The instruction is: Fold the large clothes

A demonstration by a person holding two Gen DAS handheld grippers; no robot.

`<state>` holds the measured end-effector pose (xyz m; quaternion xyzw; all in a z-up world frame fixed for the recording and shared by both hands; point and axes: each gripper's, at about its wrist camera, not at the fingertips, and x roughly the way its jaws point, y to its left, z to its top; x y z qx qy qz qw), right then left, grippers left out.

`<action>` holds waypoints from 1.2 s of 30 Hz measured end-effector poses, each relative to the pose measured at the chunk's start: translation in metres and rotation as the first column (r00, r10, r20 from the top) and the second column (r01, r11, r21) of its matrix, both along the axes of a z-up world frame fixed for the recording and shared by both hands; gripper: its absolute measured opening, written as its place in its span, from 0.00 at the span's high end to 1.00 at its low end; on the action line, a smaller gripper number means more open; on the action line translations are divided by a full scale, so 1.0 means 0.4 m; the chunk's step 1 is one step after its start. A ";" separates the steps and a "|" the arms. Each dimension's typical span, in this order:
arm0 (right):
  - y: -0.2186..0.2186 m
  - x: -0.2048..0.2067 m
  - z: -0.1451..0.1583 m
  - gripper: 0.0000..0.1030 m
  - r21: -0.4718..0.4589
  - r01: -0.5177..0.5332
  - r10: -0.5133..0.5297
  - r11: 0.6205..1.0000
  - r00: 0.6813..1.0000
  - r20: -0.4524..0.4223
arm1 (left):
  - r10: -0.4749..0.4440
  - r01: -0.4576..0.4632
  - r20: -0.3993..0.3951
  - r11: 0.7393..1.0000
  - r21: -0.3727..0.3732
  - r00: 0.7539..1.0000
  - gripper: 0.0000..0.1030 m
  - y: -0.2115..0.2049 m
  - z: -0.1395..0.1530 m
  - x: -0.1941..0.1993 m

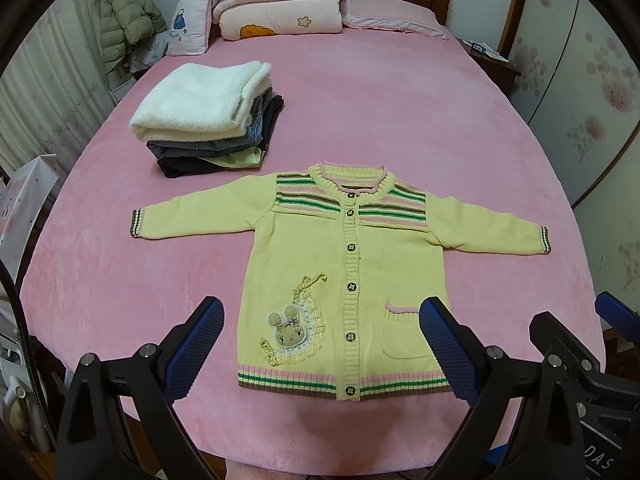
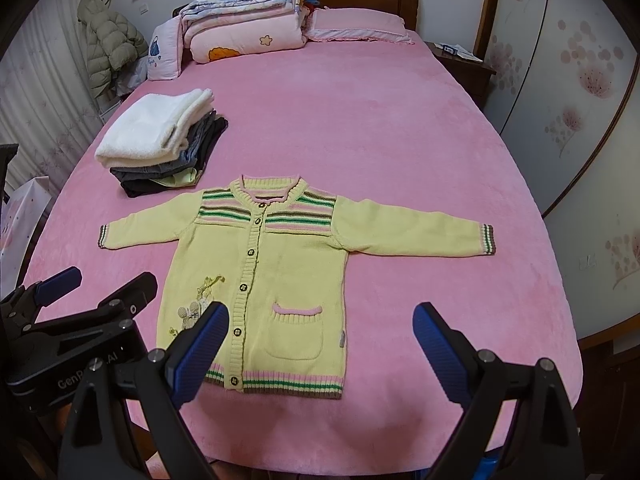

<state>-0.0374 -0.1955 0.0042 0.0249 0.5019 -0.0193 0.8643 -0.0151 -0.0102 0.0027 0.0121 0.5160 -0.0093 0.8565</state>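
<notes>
Cardigan: a yellow ribbed-knit cardigan [image 1: 344, 272] is lying flat and buttoned near the foot edge of the bed [image 1: 400, 112], both sleeves spreading straight out sideways, the hem running along that edge.
Knit detail: green, brown and pink stripes are crossing the yoke, cuffs and hem; a lacy rabbit patch [image 1: 290, 330] is sitting on one front panel and a pink-trimmed pocket [image 2: 298, 332] on the other.
Bed cover: a pink plush sheet is lying smooth, with only faint nap marks.
Stack: a folded clothes pile [image 1: 208, 116], fluffy white on top of grey denim and dark layers, is resting toward the bed's left edge, just beyond the cardigan's left sleeve and apart from it.
Head end: folded quilts [image 1: 280, 0] and a pink pillow [image 2: 360, 26] are lying against the wooden headboard.
Left gripper [image 1: 320, 348]: its fingers, black with blue mesh-textured pads, are spreading wide apart above the hem, gripping nothing.
Right gripper [image 2: 320, 350]: likewise released and empty, hovering over the pocket side of the hem.
Left view only: the rabbit patch is showing whole.
Right view only: the left gripper's finger is covering part of the patch, while the pocket is showing unobstructed.
Open room: bare sheet is stretching from the collar to the pillows and across the whole right side.
</notes>
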 end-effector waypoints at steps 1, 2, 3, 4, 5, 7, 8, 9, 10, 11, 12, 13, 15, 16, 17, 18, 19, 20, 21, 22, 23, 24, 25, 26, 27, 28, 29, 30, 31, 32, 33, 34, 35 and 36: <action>-0.001 -0.002 0.000 0.09 -0.001 0.000 0.000 1.000 1.000 0.001 | 0.000 0.000 0.001 1.000 0.001 1.000 0.05 -0.001 0.001 -0.003; -0.002 -0.006 0.000 0.09 -0.001 -0.001 0.001 1.000 1.000 0.001 | 0.000 0.000 0.000 1.000 0.002 1.000 0.05 -0.003 0.000 -0.005; 0.000 -0.002 0.000 0.09 -0.001 0.000 0.000 1.000 1.000 0.000 | -0.001 0.001 0.000 1.000 0.001 1.000 0.05 -0.002 0.000 -0.005; 0.000 -0.003 0.001 0.09 0.000 0.000 0.000 1.000 1.000 0.000 | -0.003 0.003 0.000 1.000 0.000 1.000 0.05 -0.003 0.000 -0.007; 0.001 -0.003 0.001 0.09 -0.001 0.001 -0.001 1.000 1.000 0.001 | -0.004 0.004 0.001 1.000 0.001 1.000 0.05 -0.003 0.001 -0.010; 0.001 -0.004 0.002 0.09 -0.001 0.000 0.000 1.000 1.000 0.003 | -0.008 0.008 0.006 1.000 0.003 1.000 0.05 -0.004 0.005 -0.015; 0.002 -0.006 0.001 0.09 -0.001 0.001 -0.001 1.000 1.000 0.005 | -0.008 0.008 0.008 1.000 0.004 1.000 0.05 -0.003 0.005 -0.018; 0.004 -0.011 0.003 0.09 -0.002 0.002 -0.002 1.000 1.000 0.008 | -0.008 0.008 0.011 1.000 0.006 1.000 0.05 -0.002 0.007 -0.021; 0.005 -0.014 0.004 0.09 -0.002 0.001 -0.001 1.000 1.000 0.010 | -0.007 0.007 0.012 1.000 0.007 1.000 0.05 -0.002 0.008 -0.024; 0.006 -0.017 0.006 0.09 -0.003 0.000 0.000 1.000 1.000 0.012 | -0.006 0.006 0.013 1.000 0.007 1.000 0.05 -0.002 0.009 -0.027; 0.006 -0.021 0.008 0.09 -0.003 -0.002 0.002 1.000 1.000 0.014 | -0.005 0.005 0.012 1.000 0.006 1.000 0.05 -0.001 0.011 -0.029; 0.006 -0.022 0.010 0.09 -0.004 -0.003 0.003 1.000 1.000 0.015 | -0.005 0.004 0.010 1.000 0.005 1.000 0.05 -0.003 0.012 -0.029; 0.005 -0.026 0.016 0.09 -0.004 -0.006 0.006 1.000 1.000 0.020 | -0.005 0.005 0.013 1.000 0.006 1.000 0.05 -0.004 0.020 -0.033; 0.003 -0.027 0.022 0.09 -0.003 -0.007 0.007 1.000 1.000 0.024 | -0.006 0.006 0.016 1.000 0.008 1.000 0.05 -0.005 0.025 -0.034; 0.003 -0.029 0.027 0.09 -0.001 -0.008 0.008 1.000 1.000 0.028 | -0.007 0.007 0.022 1.000 0.012 1.000 0.05 -0.006 0.032 -0.036; 0.001 -0.029 0.030 0.09 0.003 -0.008 0.008 1.000 0.999 0.033 | -0.007 0.007 0.026 1.000 0.016 1.000 0.05 -0.006 0.037 -0.035; 0.001 -0.031 0.034 0.09 0.006 -0.007 0.007 1.000 0.999 0.038 | -0.008 0.007 0.030 1.000 0.020 1.000 0.05 -0.007 0.044 -0.036; 0.001 -0.033 0.038 0.09 0.009 -0.007 0.007 1.000 0.999 0.042 | -0.008 0.007 0.034 1.000 0.024 0.999 0.05 -0.009 0.049 -0.037; 0.000 -0.036 0.042 0.09 0.013 -0.007 0.007 1.000 0.999 0.047 | -0.008 0.007 0.038 1.000 0.026 0.999 0.05 -0.010 0.054 -0.039; 0.000 -0.038 0.045 0.09 0.015 -0.008 0.007 1.000 0.999 0.051 | -0.009 0.008 0.043 1.000 0.028 0.999 0.05 -0.011 0.059 -0.041; -0.001 -0.040 0.048 0.09 0.016 -0.008 0.007 1.000 0.998 0.056 | -0.011 0.009 0.047 1.000 0.029 0.999 0.05 -0.011 0.064 -0.044; -0.002 -0.042 0.051 0.09 0.018 -0.007 0.006 1.000 0.998 0.061 | -0.012 0.011 0.052 0.999 0.030 0.999 0.05 -0.012 0.069 -0.045; -0.004 -0.042 0.055 0.09 0.020 -0.006 0.004 1.000 0.998 0.064 | -0.014 0.013 0.057 0.999 0.032 0.998 0.05 -0.013 0.074 -0.047; -0.004 -0.042 0.058 0.09 0.021 -0.005 0.004 1.000 0.998 0.068 | -0.017 0.015 0.063 0.999 0.035 0.998 0.05 -0.014 0.079 -0.049; -0.004 -0.042 0.061 0.09 0.023 -0.005 0.003 1.000 0.997 0.072 | -0.020 0.017 0.067 0.999 0.038 0.998 0.05 -0.015 0.084 -0.048; -0.004 -0.043 0.064 0.09 0.023 -0.004 0.002 1.000 0.997 0.075 | -0.022 0.019 0.070 0.999 0.040 0.997 0.05 -0.016 0.086 -0.048; -0.005 -0.043 0.066 0.09 0.024 -0.002 0.000 1.000 0.997 0.077 | -0.025 0.022 0.073 0.999 0.042 0.997 0.05 -0.016 0.090 -0.049; -0.005 -0.043 0.069 0.09 0.024 0.000 -0.002 1.000 0.997 0.079 | -0.028 0.024 0.074 0.999 0.042 0.997 0.05 -0.017 0.092 -0.048; -0.004 -0.044 0.070 0.09 0.024 0.003 -0.005 1.000 0.997 0.081 | -0.030 0.027 0.077 0.999 0.042 0.997 0.05 -0.016 0.096 -0.048; -0.004 -0.044 0.074 0.09 0.024 0.008 -0.010 1.000 0.996 0.084 | -0.032 0.029 0.081 0.999 0.041 0.996 0.05 -0.016 0.101 -0.047; -0.002 -0.045 0.076 0.09 0.024 0.010 -0.012 1.000 0.996 0.088 | -0.034 0.031 0.086 0.999 0.040 0.996 0.05 -0.015 0.105 -0.047; 0.000 -0.045 0.079 0.09 0.023 0.012 -0.014 1.000 0.996 0.092 | -0.035 0.032 0.089 0.999 0.039 0.995 0.05 -0.014 0.106 -0.046; 0.001 -0.047 0.082 0.09 0.019 0.013 -0.015 1.000 0.995 0.095 | -0.037 0.033 0.090 0.999 0.038 0.995 0.05 -0.012 0.107 -0.043; 0.004 -0.048 0.084 0.09 0.015 0.016 -0.018 1.000 0.995 0.098 | -0.039 0.035 0.091 0.999 0.037 0.995 0.05 -0.009 0.109 -0.042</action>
